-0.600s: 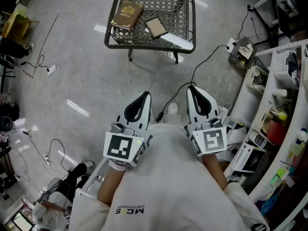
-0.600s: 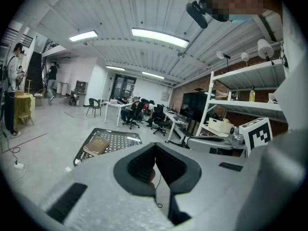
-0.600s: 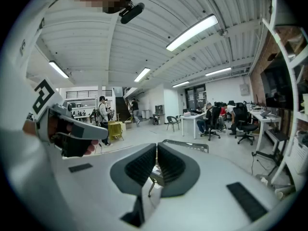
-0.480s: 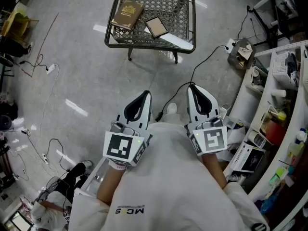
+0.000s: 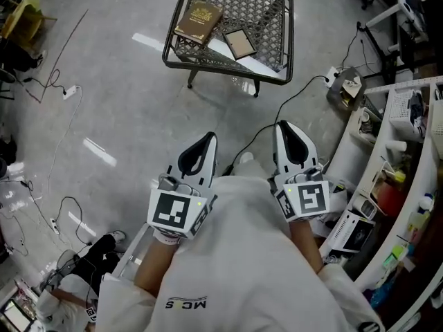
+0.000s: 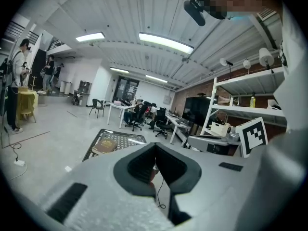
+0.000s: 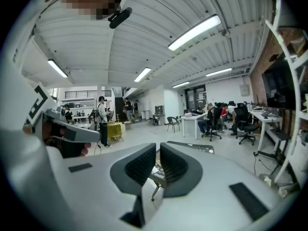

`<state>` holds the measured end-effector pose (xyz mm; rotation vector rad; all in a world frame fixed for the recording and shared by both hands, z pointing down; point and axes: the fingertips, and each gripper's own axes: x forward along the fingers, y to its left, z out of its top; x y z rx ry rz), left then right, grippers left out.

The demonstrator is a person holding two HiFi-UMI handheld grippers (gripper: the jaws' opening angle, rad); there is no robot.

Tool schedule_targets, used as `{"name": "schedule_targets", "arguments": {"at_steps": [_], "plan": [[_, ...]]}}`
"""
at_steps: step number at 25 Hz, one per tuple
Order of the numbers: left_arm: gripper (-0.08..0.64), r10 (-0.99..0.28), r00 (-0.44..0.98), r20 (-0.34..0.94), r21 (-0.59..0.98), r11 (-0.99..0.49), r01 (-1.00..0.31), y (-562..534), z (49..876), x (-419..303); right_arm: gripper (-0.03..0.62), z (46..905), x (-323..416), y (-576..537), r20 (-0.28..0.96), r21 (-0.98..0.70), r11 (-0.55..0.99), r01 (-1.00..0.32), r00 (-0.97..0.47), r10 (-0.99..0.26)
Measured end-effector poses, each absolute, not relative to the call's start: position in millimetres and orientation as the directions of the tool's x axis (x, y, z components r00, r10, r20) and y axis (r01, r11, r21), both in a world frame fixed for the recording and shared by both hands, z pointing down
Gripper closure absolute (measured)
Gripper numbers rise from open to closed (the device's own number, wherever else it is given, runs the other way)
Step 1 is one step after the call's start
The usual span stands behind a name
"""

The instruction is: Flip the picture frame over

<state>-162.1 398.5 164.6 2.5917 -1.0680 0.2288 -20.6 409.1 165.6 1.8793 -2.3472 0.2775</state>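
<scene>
Head view: grey glossy floor [image 5: 124,116], black mesh table [image 5: 221,66] at 12 o'clock, picture frame [image 5: 239,43] lying flat on it beside a brown book [image 5: 198,14], cluttered shelves [image 5: 408,151] at 3 o'clock; left gripper view: left gripper [image 6: 155,146] closed and empty, open office beyond; right gripper view: right gripper [image 7: 158,148], jaws all but touching, holding nothing

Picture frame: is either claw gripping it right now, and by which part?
Nothing is held. The left claw and right claw are shut and empty, far from the picture frame, which lies on the wire table beside a book.
</scene>
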Motion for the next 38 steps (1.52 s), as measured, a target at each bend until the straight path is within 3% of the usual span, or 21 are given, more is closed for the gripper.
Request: {"name": "schedule_targets", "arguments": {"at_steps": [12, 30, 35, 38], "plan": [[0.535, -0.641, 0.715, 0.279, 0.297, -0.651, -0.699, 359.1, 168.6, -184.1, 0.566, 167.7, -43.9, 360.4, 0.216, -0.031, 0.208, -0.978, -0.210, -0.953], [0.535, -0.629, 0.675, 0.386, 0.257, -0.630, -0.733, 137.1, 191.6, -53.9, 0.566, 201.5, 45.9, 130.6, 0.269, -0.048, 0.416, -0.908, -0.413, -0.870], [0.535, -0.660, 0.630, 0.410, 0.252, -0.582, -0.773, 95.1, 204.8, -30.3, 0.566, 242.9, 52.3, 85.3, 0.400, -0.047, 0.523, -0.851, -0.496, -0.771], [0.535, -0.669, 0.604, 0.433, 0.260, -0.549, -0.795, 83.1, 209.2, -28.0, 0.566, 256.7, 49.7, 69.2, 0.414, -0.077, 0.545, -0.835, -0.524, -0.744]]}}
